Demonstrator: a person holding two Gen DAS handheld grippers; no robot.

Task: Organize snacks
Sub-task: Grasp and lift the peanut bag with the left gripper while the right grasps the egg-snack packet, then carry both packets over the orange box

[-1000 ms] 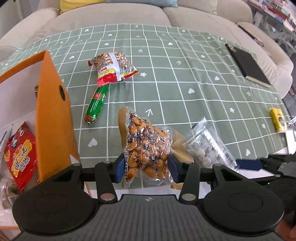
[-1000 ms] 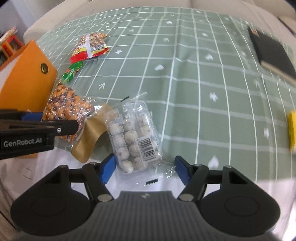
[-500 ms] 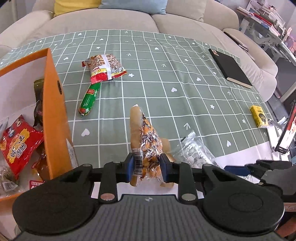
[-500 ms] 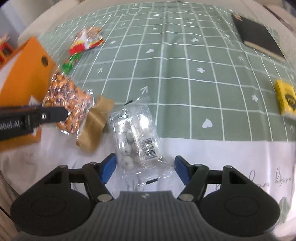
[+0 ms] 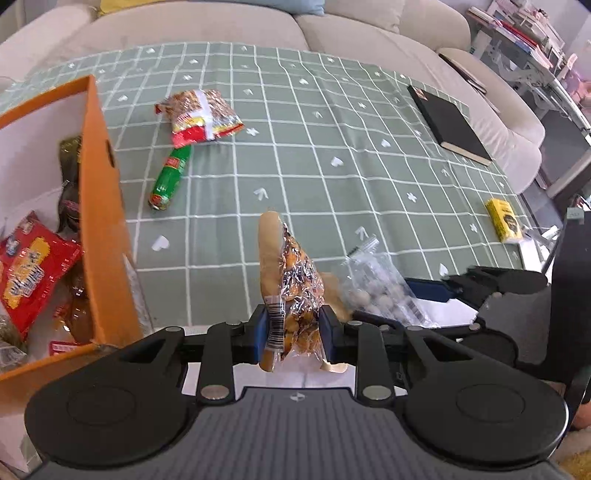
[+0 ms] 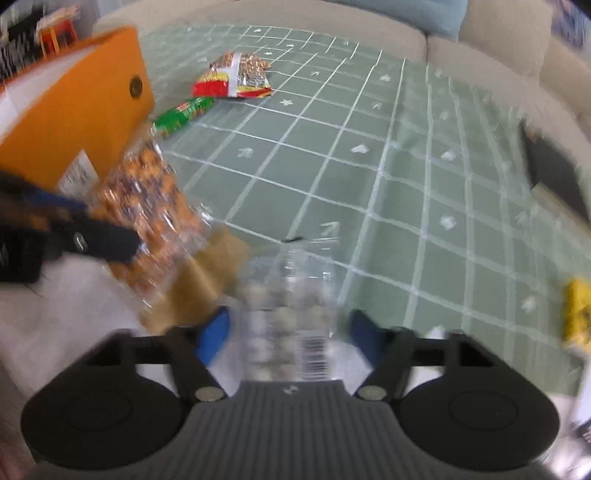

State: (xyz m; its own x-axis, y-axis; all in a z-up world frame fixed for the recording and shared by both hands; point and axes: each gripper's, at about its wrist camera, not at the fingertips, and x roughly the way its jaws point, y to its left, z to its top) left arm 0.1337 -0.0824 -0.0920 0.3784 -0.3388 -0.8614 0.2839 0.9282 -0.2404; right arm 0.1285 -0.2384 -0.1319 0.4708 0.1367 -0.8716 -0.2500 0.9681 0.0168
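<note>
While our left gripper (image 5: 293,334) pinches the clear nut packet (image 5: 295,288) upright, right of the orange box (image 5: 101,221), our right fingers (image 6: 216,334), just closing, straddle the clear candy pack (image 6: 291,325) at the tabletop's near edge.

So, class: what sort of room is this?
Probably a home living room: a pale sofa behind the checked tablecloth, a notebook on it, and cluttered shelves.
</note>
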